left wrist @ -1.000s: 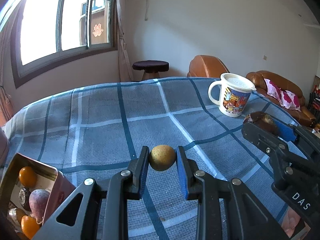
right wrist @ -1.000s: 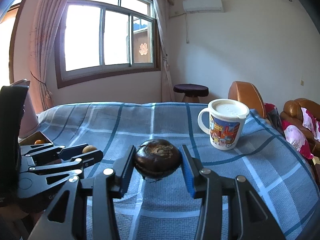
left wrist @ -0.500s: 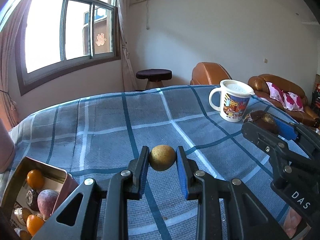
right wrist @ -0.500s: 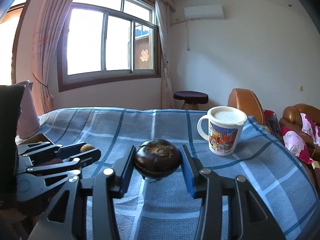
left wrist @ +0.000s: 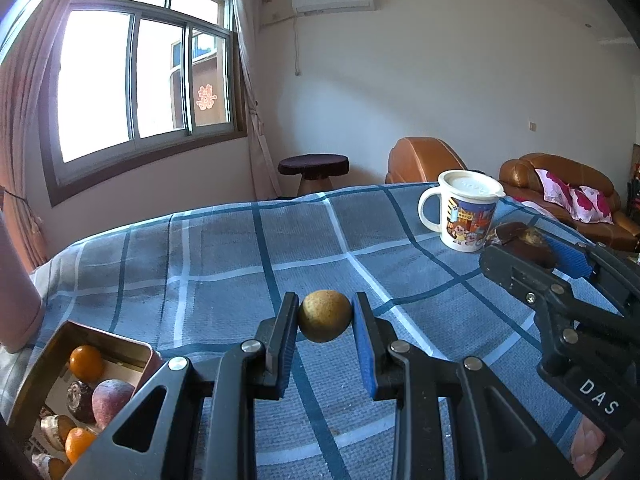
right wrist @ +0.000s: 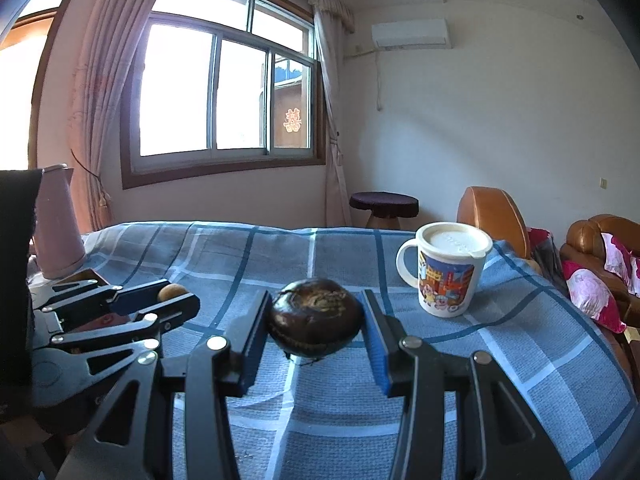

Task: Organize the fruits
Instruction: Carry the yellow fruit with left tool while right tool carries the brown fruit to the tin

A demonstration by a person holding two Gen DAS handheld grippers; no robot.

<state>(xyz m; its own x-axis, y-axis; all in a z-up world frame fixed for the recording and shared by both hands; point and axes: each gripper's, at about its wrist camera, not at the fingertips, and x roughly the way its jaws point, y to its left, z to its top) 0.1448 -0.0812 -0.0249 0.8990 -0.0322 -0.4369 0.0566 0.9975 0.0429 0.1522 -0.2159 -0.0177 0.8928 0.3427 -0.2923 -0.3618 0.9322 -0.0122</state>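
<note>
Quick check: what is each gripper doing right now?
Left gripper: closed on the small tan round fruit.
Right gripper: closed on the dark brown round fruit.

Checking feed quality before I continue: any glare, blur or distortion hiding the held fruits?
Left wrist view: window blown out, tan fruit sharp, fisheye bends the table edge. Right wrist view: same window glare, dark fruit crisp with small highlights, no motion blur.
</note>
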